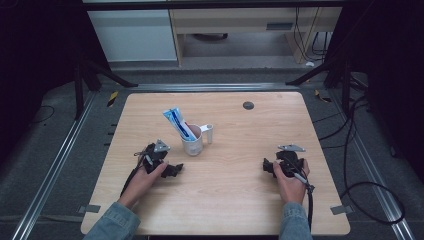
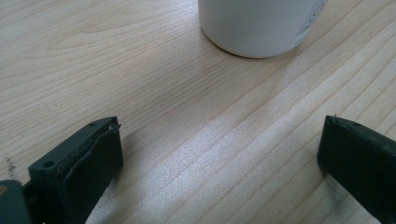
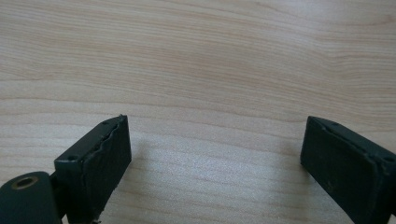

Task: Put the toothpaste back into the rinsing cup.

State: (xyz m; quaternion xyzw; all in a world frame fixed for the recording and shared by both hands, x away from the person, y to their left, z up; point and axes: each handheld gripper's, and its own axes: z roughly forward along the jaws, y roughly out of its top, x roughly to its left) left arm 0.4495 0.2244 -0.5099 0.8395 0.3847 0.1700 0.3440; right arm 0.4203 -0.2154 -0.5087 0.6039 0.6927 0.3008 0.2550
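Note:
A white mug [image 1: 194, 141] with its handle to the right stands near the middle of the wooden table [image 1: 240, 200], and a blue-and-white tube [image 1: 176, 121] leans out of it to the upper left. My left gripper [image 1: 176, 170] rests low on the table just left and in front of the mug, open and holding nothing. In the left gripper view the mug's base [image 2: 259, 25] stands a short way beyond the wide-apart jaws. My right gripper [image 1: 267, 165] lies at the right side of the table, open, with only bare wood [image 3: 210, 93] between its jaws.
A small dark round insert [image 1: 248, 105] sits in the tabletop near the far edge. Black frame legs, metal rails and loose cables surround the table on the floor. A white cabinet [image 1: 132, 32] and a wooden shelf unit [image 1: 240, 22] stand behind.

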